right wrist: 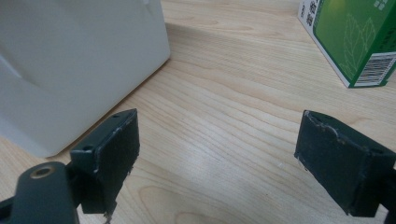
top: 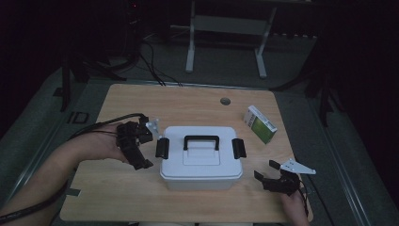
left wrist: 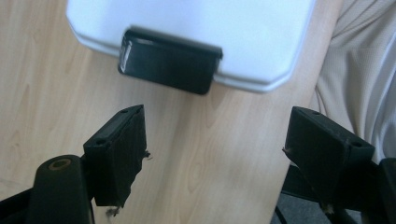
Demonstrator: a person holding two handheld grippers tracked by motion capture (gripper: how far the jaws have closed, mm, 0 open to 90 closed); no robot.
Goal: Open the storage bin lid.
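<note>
Nearest me, my right gripper [top: 274,174] waits wide open, empty, by the white box's [top: 201,157] near-right corner. Left gripper [top: 136,143], also open and empty, sits beside the box's left latch [top: 162,148], closer for unclipping.

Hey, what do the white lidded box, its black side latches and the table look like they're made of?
The white box looks like moulded plastic: smooth, slightly glossy walls with rounded corners. Its black latch also looks like plastic, with a soft sheen along the edge. The table shows pale wood grain, though whether solid wood or a printed laminate is hard to tell.
</note>
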